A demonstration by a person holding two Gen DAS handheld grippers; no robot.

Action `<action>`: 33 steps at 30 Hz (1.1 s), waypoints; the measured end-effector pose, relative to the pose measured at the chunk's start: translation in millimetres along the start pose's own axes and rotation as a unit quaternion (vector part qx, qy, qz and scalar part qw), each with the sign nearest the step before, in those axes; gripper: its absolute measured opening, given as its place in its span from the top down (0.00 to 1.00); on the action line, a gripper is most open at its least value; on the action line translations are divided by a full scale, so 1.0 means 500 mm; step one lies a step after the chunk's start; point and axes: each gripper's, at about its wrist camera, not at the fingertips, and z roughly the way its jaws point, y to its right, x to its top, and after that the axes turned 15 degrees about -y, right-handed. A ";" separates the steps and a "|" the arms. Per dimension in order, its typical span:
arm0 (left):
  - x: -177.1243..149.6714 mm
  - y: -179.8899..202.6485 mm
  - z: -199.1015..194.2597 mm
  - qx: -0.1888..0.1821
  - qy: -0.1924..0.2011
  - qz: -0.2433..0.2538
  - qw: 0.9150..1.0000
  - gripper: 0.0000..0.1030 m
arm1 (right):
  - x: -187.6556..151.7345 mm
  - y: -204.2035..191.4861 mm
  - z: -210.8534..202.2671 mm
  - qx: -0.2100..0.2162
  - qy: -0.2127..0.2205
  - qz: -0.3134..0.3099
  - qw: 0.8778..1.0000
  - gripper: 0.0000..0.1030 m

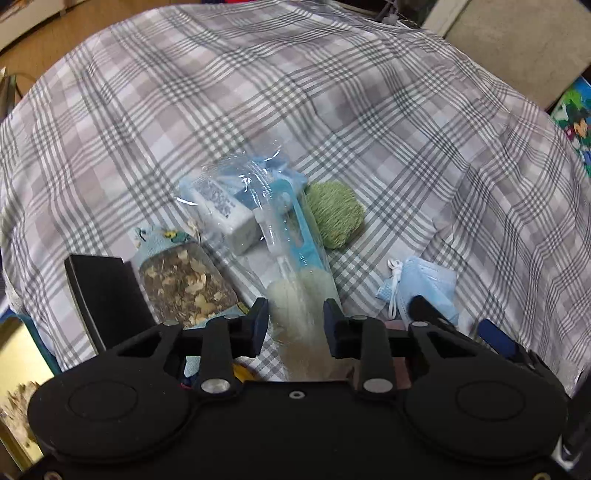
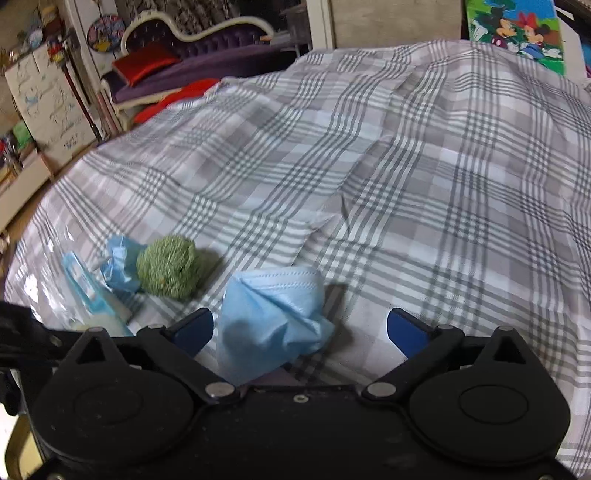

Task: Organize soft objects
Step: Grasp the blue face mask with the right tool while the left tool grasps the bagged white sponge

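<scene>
In the left wrist view my left gripper (image 1: 295,317) is closed on the near end of a clear plastic bag (image 1: 280,236) that holds a white box, a blue strip and a pale sponge. A green fuzzy pad (image 1: 334,214) lies just right of the bag. A crumpled blue face mask (image 1: 424,288) lies on the cloth at the right. In the right wrist view my right gripper (image 2: 301,328) is open, its blue fingers on either side of the face mask (image 2: 273,314). The green pad (image 2: 166,267) and the bag (image 2: 85,291) lie to its left.
Everything lies on a grey plaid sheet (image 1: 258,110) with folds. A pouch of dried flakes (image 1: 184,280) and a black block (image 1: 99,291) sit left of the bag. A sofa (image 2: 192,48), a white cabinet (image 2: 48,99) and a cartoon picture (image 2: 517,33) stand beyond the sheet.
</scene>
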 end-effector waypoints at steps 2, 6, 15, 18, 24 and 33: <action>0.002 0.006 0.007 0.012 -0.003 0.005 1.000 0.58 | 0.002 -0.006 0.009 -0.004 -0.009 -0.001 1.000 0.06; 0.003 0.013 0.031 0.033 0.005 -0.002 0.999 0.31 | -0.001 -0.012 0.029 -0.026 -0.032 -0.010 0.999 0.45; -0.008 0.046 0.088 0.086 -0.005 0.019 0.996 0.20 | 0.003 0.028 0.008 -0.003 -0.012 0.035 0.999 0.59; -0.007 0.055 0.111 0.088 -0.022 0.022 0.996 0.21 | 0.008 0.051 0.002 0.009 -0.008 0.056 0.998 0.63; -0.003 0.050 0.133 0.073 -0.050 0.018 0.996 0.53 | 0.012 0.070 -0.002 0.019 -0.003 0.070 0.997 0.66; -0.024 0.061 0.074 0.099 -0.011 0.024 0.995 0.55 | 0.016 0.057 -0.004 0.001 0.013 0.047 0.999 0.16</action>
